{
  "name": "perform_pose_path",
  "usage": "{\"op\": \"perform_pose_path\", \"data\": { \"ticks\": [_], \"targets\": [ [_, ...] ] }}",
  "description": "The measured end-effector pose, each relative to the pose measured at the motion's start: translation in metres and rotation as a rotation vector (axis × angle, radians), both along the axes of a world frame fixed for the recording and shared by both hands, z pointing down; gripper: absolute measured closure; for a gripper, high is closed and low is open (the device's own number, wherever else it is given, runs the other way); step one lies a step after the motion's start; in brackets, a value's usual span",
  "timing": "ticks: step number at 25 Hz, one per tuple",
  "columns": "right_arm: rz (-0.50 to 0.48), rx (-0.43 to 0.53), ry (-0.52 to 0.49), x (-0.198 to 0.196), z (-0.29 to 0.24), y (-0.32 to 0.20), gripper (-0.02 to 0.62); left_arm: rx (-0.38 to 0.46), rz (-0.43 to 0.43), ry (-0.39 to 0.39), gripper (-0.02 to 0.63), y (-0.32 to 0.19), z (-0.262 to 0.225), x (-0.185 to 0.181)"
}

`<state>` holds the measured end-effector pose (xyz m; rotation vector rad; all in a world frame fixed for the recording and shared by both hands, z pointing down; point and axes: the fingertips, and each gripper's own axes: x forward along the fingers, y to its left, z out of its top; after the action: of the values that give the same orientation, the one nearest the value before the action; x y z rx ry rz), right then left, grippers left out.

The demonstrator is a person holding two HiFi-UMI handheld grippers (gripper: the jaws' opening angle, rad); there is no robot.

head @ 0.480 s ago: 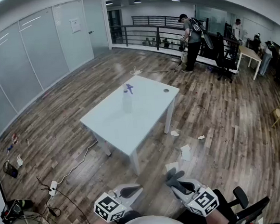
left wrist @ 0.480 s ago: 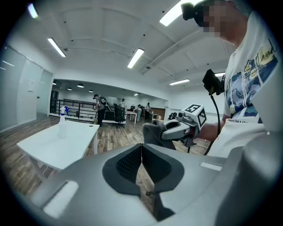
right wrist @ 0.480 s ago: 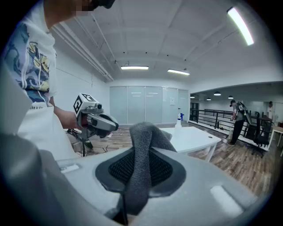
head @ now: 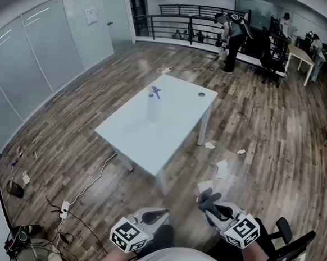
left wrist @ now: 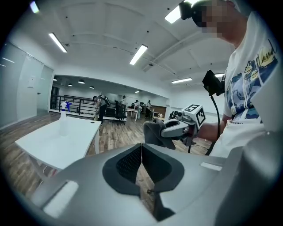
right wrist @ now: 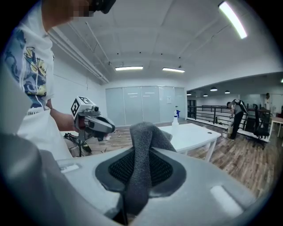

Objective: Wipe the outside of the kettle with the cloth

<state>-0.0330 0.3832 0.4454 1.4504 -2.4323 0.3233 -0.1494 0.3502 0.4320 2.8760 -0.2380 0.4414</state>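
My right gripper [head: 205, 198] is shut on a dark grey cloth [right wrist: 141, 150], whose fold sticks up between its pads; the cloth [head: 206, 198] shows at its tip in the head view and, in the left gripper view, as a grey bunch [left wrist: 154, 132] in front of the right gripper [left wrist: 161, 131]. My left gripper [head: 157, 216] is shut with nothing between its pads [left wrist: 141, 165]. Both are held low, close to my body, well short of the white table [head: 147, 137]. The left gripper [right wrist: 108, 128] shows in the right gripper view. No kettle is in view.
A spray bottle [head: 153, 102] with a blue head stands on the table. Scraps of paper [head: 222, 168] lie on the wooden floor by the table. A power strip and cables [head: 65, 209] lie at the left. An office chair [head: 285, 241] is at my right. People stand far off by the railing [head: 232, 34].
The head view has tilted slightly, so the table sits a little lower and to the right in the picture. Both grippers keep their places and states.
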Motion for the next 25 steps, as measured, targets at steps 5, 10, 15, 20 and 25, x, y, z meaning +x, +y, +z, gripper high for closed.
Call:
{"op": "perform_pose_path", "data": {
  "ticks": [5,10,15,20,25],
  "targets": [
    [0.017,-0.012,-0.003,0.012,0.002,-0.052,0.518,-0.005,-0.035,0.030,0.590,-0.077,0.003,0.006],
    [0.037,-0.014,0.015,0.031,-0.015,-0.126,0.517,0.020,-0.079,0.078,0.557,-0.191,-0.016,0.013],
    [0.039,-0.020,0.048,0.037,-0.025,-0.193,0.517,0.054,-0.094,0.083,0.509,-0.286,-0.022,0.014],
    [-0.010,0.013,0.043,0.030,-0.024,-0.257,0.515,0.148,-0.129,0.015,0.453,-0.382,-0.017,0.006],
    [-0.077,-0.022,0.037,0.032,-0.015,-0.294,0.515,0.203,-0.115,-0.020,0.407,-0.443,-0.014,0.010]
  ]
}}
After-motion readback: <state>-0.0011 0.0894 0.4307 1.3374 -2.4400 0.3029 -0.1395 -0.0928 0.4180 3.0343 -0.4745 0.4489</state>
